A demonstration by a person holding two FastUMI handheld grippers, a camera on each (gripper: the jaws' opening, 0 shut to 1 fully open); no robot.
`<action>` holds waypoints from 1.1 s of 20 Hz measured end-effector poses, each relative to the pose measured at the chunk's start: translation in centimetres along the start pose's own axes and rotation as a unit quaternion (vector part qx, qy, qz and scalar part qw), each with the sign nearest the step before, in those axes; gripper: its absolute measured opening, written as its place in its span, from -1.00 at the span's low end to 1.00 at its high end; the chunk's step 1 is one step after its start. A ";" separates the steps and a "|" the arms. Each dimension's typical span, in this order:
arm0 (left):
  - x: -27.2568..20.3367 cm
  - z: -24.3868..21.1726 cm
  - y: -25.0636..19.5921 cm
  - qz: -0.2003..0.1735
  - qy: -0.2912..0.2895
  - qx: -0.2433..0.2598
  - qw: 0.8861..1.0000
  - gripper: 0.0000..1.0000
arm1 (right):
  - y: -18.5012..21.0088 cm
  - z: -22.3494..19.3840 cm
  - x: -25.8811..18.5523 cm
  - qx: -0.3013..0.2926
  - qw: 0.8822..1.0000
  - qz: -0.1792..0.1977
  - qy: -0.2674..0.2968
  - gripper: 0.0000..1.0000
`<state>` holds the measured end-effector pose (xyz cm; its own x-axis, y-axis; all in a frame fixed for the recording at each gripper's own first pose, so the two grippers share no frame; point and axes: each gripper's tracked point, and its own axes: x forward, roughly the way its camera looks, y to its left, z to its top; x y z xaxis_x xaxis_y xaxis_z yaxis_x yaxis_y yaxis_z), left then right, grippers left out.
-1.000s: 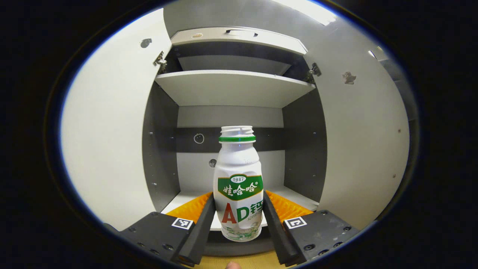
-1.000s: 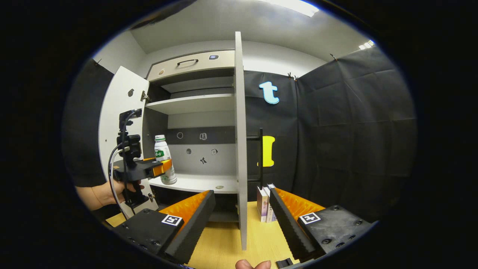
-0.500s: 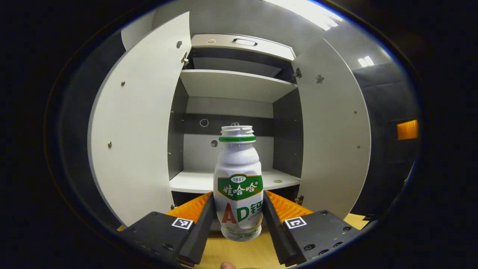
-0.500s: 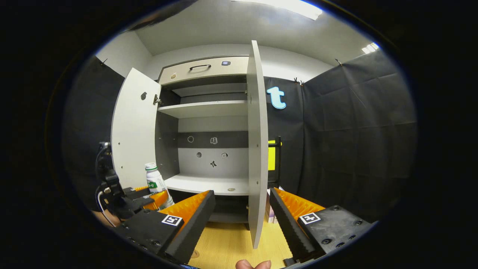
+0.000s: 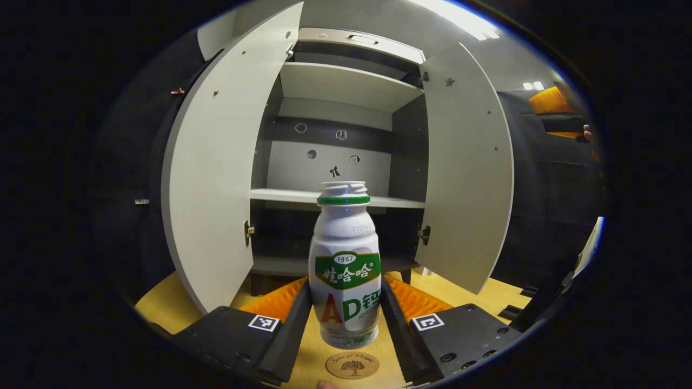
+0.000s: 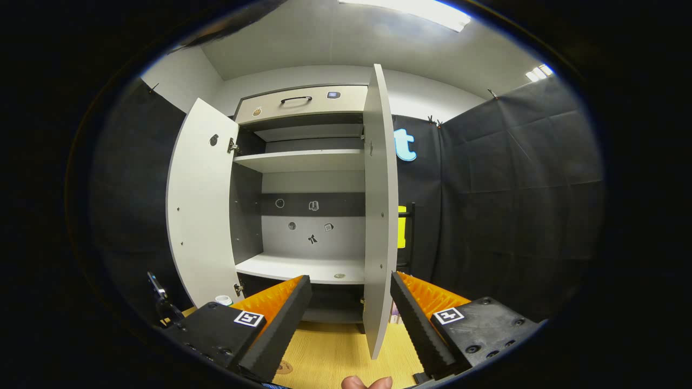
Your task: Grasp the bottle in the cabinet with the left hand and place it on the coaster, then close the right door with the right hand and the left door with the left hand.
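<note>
At the bottom centre of the left gripper view, the left gripper [image 5: 346, 319] pinches the bottle [image 5: 345, 265] upright, one finger pressed on each side of its lower body. Just below the bottle's base, at the lower edge of the frame, the round coaster [image 5: 352, 365] lies on the wooden worktop [image 5: 162, 305]; whether the bottle touches it cannot be told. Behind the bottle, filling the middle of the frame, the cabinet [image 5: 338, 86] stands with the left door [image 5: 221, 178] and the right door [image 5: 465, 178] both swung wide. Along the bottom of the right gripper view, the right gripper [image 6: 350, 319] has its fingers spread apart with nothing between them, and the right door's edge [image 6: 378, 216] runs down the centre of the frame. At lower left there, a small part of the bottle's top [image 6: 223, 299] peeks out.
</note>
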<state>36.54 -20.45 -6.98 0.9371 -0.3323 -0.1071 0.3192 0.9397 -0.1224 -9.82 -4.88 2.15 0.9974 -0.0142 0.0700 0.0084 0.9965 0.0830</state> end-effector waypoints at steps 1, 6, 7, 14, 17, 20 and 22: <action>0.1 0.0 -0.1 -0.003 0.010 -0.001 1.000 0.48 | 0.1 -0.1 0.0 -0.003 1.000 -0.001 0.002 0.95; -0.1 0.1 -0.4 -0.034 0.043 0.024 0.998 0.48 | 0.3 -0.3 0.4 -0.014 1.000 -0.009 0.012 0.95; 0.0 0.3 -0.4 -0.041 0.048 0.022 0.998 0.48 | 0.3 -0.3 0.5 -0.015 1.000 -0.012 0.013 0.95; 1.9 -2.0 -1.1 -0.078 0.034 0.026 0.996 0.49 | -0.7 -0.5 1.2 -0.028 0.998 -0.044 0.026 0.95; 2.1 -2.6 -1.3 -0.095 0.031 0.036 0.994 0.51 | -1.2 -0.6 1.0 -0.039 0.997 -0.058 0.031 0.95; 1.8 -3.5 -1.5 -0.108 0.035 0.045 0.993 0.51 | -1.2 -0.7 0.9 -0.047 0.996 -0.065 0.036 0.95; 1.6 -3.9 -1.7 -0.114 0.038 0.049 0.992 0.53 | -0.7 -0.8 0.9 -0.050 0.996 -0.065 0.038 0.95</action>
<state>36.91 -22.89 -10.79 0.8267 -0.5386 -0.1626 0.5374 0.8415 -0.0556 -8.92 -5.56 1.39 0.9900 -0.1405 -0.0109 0.1404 0.9900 -0.0135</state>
